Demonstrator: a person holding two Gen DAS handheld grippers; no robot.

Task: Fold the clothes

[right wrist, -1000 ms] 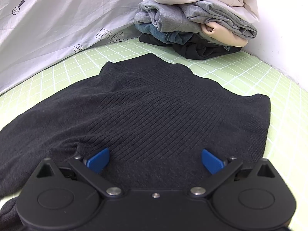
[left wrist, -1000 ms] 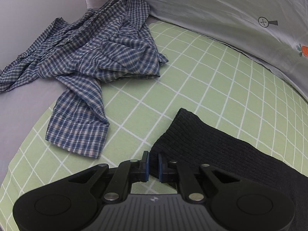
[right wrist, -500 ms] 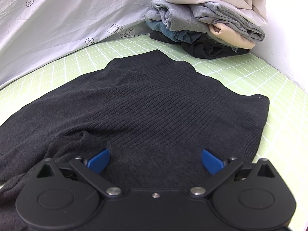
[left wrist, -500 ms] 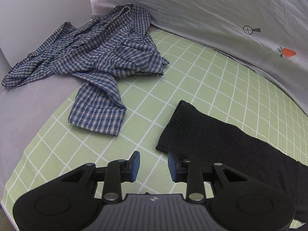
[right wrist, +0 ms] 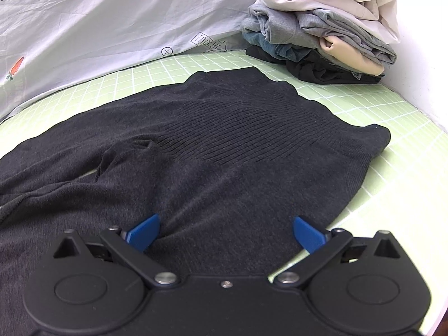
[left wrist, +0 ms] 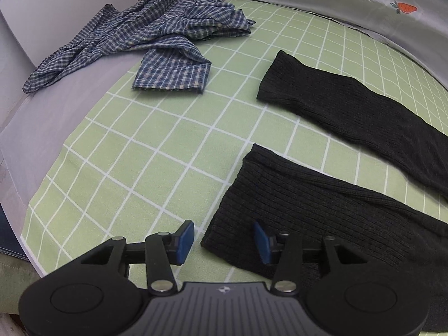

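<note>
A black ribbed knit sweater (right wrist: 224,145) lies spread on the green checked sheet (left wrist: 156,151). In the left wrist view one sleeve (left wrist: 350,106) stretches away flat and another ribbed cuff end (left wrist: 294,196) lies just ahead of my fingers. My left gripper (left wrist: 224,240) is open and empty, its jaws either side of that cuff's near corner. My right gripper (right wrist: 226,235) is open wide and empty, low over the sweater's body.
A crumpled blue plaid shirt (left wrist: 156,30) lies at the far left, partly on grey bedding (left wrist: 56,89). A stack of folded clothes (right wrist: 319,33) stands at the back right against a white wall. A grey printed sheet (right wrist: 112,22) rises behind.
My left gripper opened from shut, let go of the sleeve end and pulled back toward the lower cuff. My right gripper stayed open and drew back slightly over the sweater.
</note>
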